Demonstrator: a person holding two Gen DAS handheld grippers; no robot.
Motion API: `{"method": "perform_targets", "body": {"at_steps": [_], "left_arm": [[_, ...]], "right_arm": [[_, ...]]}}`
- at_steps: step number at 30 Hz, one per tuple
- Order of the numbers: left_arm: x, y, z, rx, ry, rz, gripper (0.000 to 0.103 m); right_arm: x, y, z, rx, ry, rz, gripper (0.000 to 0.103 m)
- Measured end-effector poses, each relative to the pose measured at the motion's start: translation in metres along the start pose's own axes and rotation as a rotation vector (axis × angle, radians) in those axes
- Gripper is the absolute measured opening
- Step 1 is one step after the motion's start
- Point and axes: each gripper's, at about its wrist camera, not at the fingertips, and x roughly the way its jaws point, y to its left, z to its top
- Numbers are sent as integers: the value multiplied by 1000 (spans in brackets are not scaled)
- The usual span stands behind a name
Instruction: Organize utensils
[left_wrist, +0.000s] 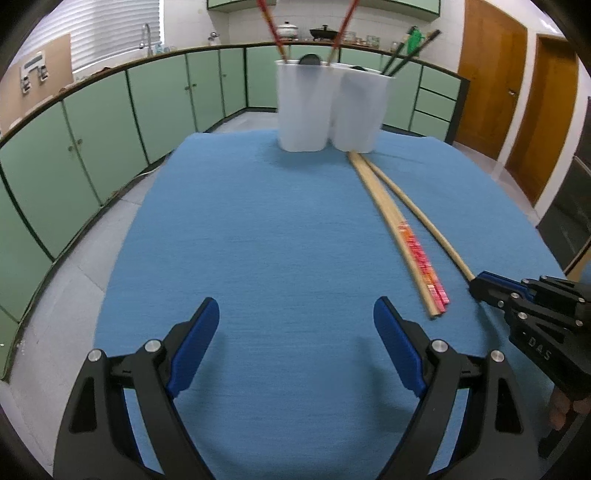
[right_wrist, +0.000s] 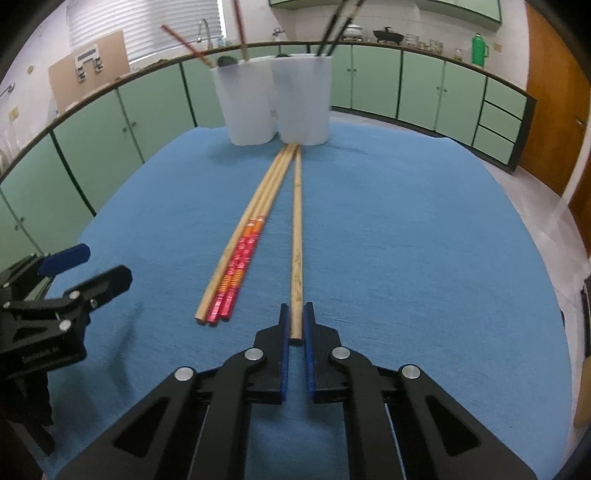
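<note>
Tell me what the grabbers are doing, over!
Right gripper shut on plain chopstick. Left gripper open, empty. Three more chopsticks beside it. Cups ahead, path clear.

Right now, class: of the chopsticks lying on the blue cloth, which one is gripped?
The plain wooden chopstick lying apart on the right: the right gripper is shut on its near end. The bundle with red-patterned ends lies untouched beside it.

Green cabinets (left_wrist: 92, 122), wooden doors (left_wrist: 491, 74).
</note>
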Motion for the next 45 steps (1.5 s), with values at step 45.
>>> {"method": "perform_targets", "body": {"at_steps": [45], "left_arm": [[23, -37, -5, 17, 75, -4, 80]], "right_arm": [[-16, -46, -19, 48, -14, 46, 22]]}}
